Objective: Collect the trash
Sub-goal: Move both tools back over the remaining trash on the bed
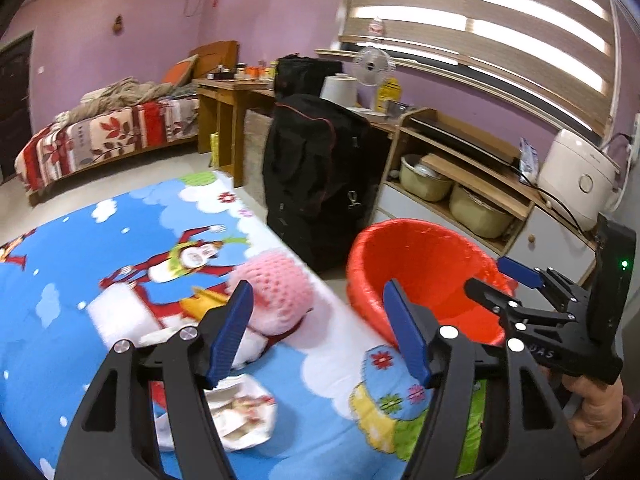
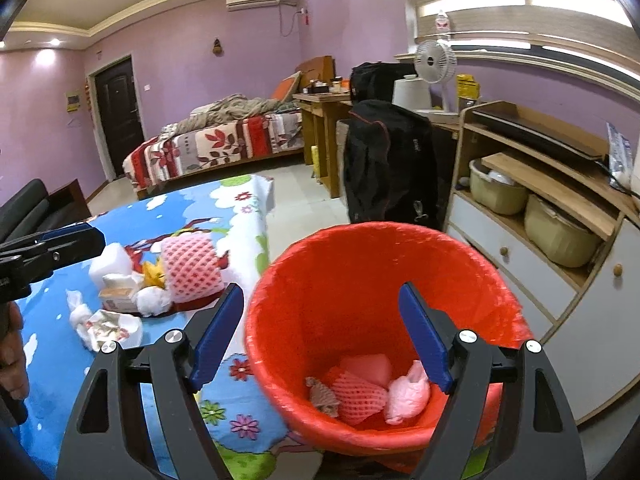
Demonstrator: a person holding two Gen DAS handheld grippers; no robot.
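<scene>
A red-lined trash bin stands at the table's right edge and holds pink foam netting and pink wrappers. It also shows in the left wrist view. My right gripper is open and empty, over the bin's near rim. My left gripper is open and empty above the cartoon tablecloth. A pile of trash lies on the cloth: pink foam netting, a white foam block, crumpled paper. The right wrist view shows the netting, a small box and tissues.
A black bag hangs on a chair behind the bin. A wooden cabinet with pots and a rice cooker runs along the right wall. A bed is at the back.
</scene>
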